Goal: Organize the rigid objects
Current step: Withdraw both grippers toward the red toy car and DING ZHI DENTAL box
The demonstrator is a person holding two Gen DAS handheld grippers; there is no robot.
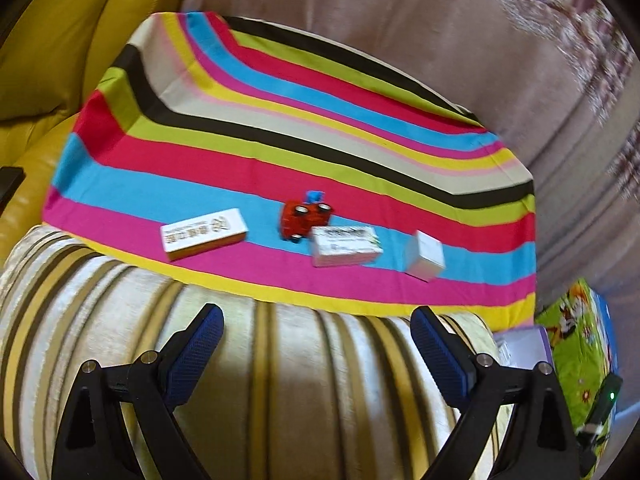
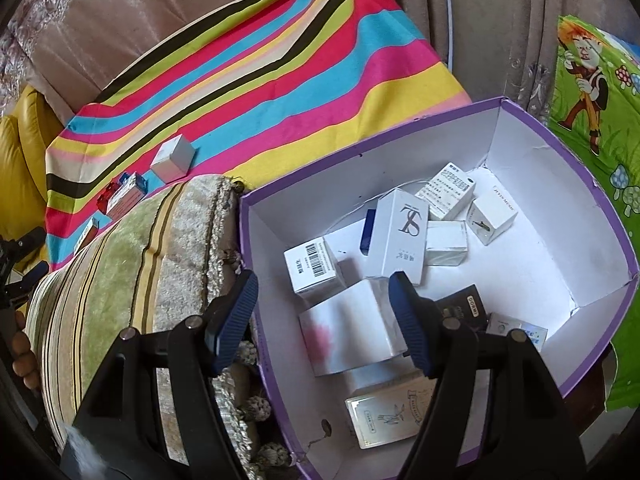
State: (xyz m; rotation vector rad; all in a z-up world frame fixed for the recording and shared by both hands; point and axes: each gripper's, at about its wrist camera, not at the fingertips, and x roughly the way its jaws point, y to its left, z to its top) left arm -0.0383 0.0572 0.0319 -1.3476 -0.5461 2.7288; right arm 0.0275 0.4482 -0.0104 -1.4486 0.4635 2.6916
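Two grippers are working for you here, one in each hand. Your left gripper (image 1: pixel 316 340) is standing spread wide with nothing between its blue pads (image 1: pixel 196 354), angling down over the striped cushion (image 1: pixel 280 380) toward the multicoloured striped cloth (image 1: pixel 280 128). Four items are lying on that cloth in a loose row near its front edge: one long white carton with an orange edge (image 1: pixel 203 233), one red toy car (image 1: pixel 305 218) tipped so its wheels are showing, one flat white packet (image 1: pixel 346 245) touching the car, and one small white cube box (image 1: pixel 425 255) just beside the packet. Your right gripper (image 2: pixel 324 320) is pointing steeply down into the purple-rimmed storage box (image 2: pixel 400 128), its jaws standing partly apart; a white box with a pink smudge (image 2: pixel 352 328) is sitting between the fingers (image 2: pixel 236 316), but you cannot tell from this view whether the pads are pressing on it or merely hovering above it. Roughly ten small cartons are already lying inside the box, among them a tall white one printed with large letters (image 2: pixel 400 236), a barcode box (image 2: pixel 314 266), a dark packet (image 2: pixel 464 304) and an illustrated carton (image 2: pixel 390 414). Part of your hand (image 2: pixel 22 356) is showing at the far left edge of the right wrist view.
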